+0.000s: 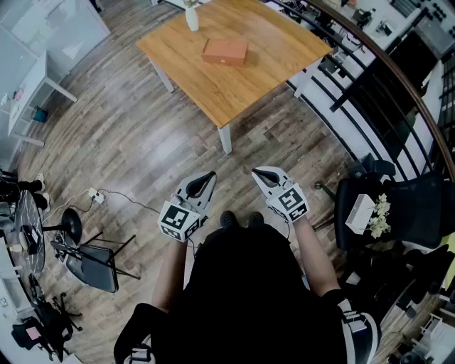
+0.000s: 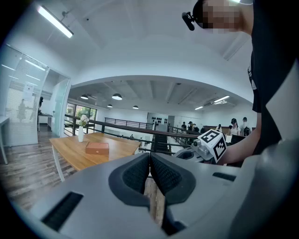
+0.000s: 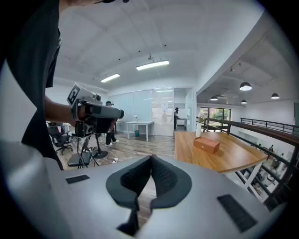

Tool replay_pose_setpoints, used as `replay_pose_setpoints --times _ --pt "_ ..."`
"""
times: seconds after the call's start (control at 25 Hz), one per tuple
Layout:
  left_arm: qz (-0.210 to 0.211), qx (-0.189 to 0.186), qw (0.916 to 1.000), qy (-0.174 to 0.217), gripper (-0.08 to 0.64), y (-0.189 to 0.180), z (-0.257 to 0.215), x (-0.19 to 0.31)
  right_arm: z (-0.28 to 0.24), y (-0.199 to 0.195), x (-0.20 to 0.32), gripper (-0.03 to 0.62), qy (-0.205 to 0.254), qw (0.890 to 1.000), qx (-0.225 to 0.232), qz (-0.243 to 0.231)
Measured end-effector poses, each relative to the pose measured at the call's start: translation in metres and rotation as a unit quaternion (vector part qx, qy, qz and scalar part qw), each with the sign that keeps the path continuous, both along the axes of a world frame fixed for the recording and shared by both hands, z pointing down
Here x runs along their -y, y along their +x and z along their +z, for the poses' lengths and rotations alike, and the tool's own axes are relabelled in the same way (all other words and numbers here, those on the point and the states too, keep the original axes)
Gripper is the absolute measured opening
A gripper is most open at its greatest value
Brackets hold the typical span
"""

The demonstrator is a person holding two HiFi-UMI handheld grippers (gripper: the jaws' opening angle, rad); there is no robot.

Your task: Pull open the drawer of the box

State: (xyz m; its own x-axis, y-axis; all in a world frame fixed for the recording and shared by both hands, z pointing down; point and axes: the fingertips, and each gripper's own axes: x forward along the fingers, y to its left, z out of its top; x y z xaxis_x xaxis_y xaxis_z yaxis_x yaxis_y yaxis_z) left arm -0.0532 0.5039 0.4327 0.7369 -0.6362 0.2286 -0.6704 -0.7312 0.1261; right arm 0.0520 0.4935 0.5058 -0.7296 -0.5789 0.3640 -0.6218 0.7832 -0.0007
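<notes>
Left gripper (image 1: 206, 176) and right gripper (image 1: 261, 173) are hovering closed and empty, well short of the table (image 1: 249, 82) bearing the box (image 1: 225, 51), approach seemingly not yet begun.

orange-brown box (image 1: 225, 52), light wood table (image 1: 263, 71), white vase (image 1: 192, 19)

Open wood floor (image 1: 142, 135) up to the table (image 1: 234, 89), box (image 1: 225, 52) reachable from every side (vase (image 1: 192, 19) stands apart)

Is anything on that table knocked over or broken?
No, nothing stands out. The brown box lies flat on the wooden table, closed as far as the views show, and the white vase stands upright near the far edge. The left gripper and right gripper are shut and empty, short of the table.
</notes>
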Motion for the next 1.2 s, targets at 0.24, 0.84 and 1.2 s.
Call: replay_pose_setpoints --times 0.24,0.84,1.2 --pt "-0.014 0.001 0.9999 -0.004 0.023 0.029 0.005 -0.008 -0.003 0.031 0.0 0.015 0.006 1.0 0.004 -0.009" --pt "-0.022 0.011 0.9996 -0.012 0.023 0.097 0.022 -0.022 0.019 0.098 -0.003 0.015 0.003 1.0 0.006 0.0" --pt "-0.019 0.013 0.9997 -0.006 0.023 0.092 0.017 0.013 0.02 0.104 0.036 0.015 0.001 1.0 0.003 0.016"
